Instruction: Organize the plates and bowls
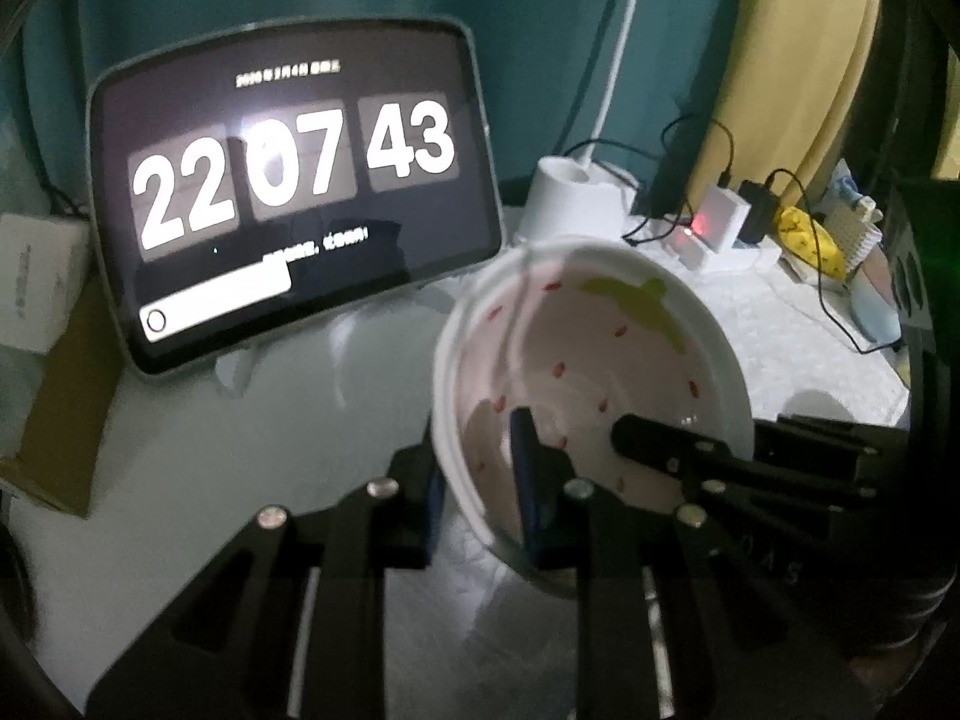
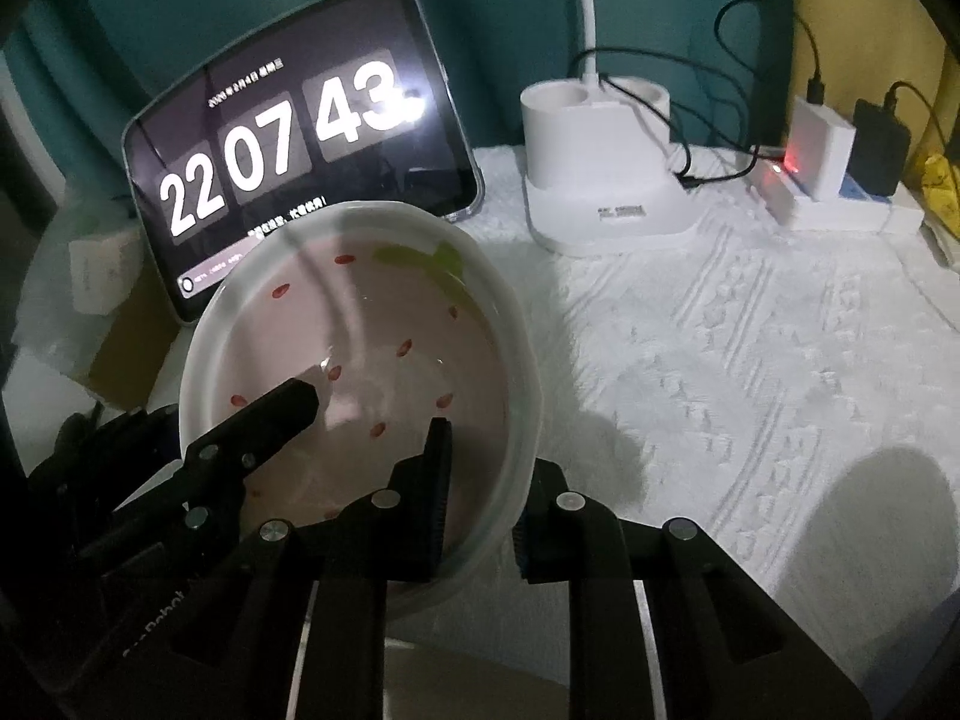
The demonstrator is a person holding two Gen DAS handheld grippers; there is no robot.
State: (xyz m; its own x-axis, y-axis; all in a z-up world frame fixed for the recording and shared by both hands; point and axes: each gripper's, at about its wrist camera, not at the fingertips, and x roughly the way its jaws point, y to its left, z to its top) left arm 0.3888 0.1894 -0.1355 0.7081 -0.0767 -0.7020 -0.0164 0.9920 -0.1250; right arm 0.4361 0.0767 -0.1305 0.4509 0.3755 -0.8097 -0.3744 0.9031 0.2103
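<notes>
The pink-lined white ceramic bowl with strawberry seed marks [image 2: 360, 372] sits at the front of the white textured cloth-covered table [image 2: 750, 360]. The left gripper [image 1: 480, 480] straddles the bowl's left rim, one finger inside, one outside. The right gripper [image 2: 480, 498] straddles its right rim likewise. Behind the bowl, a dark tablet showing a flip clock [image 2: 300, 168] leans upright. To the tablet's right stands a white lamp base [image 2: 606, 180]; further right, a white charger block [image 2: 819, 150].
</notes>
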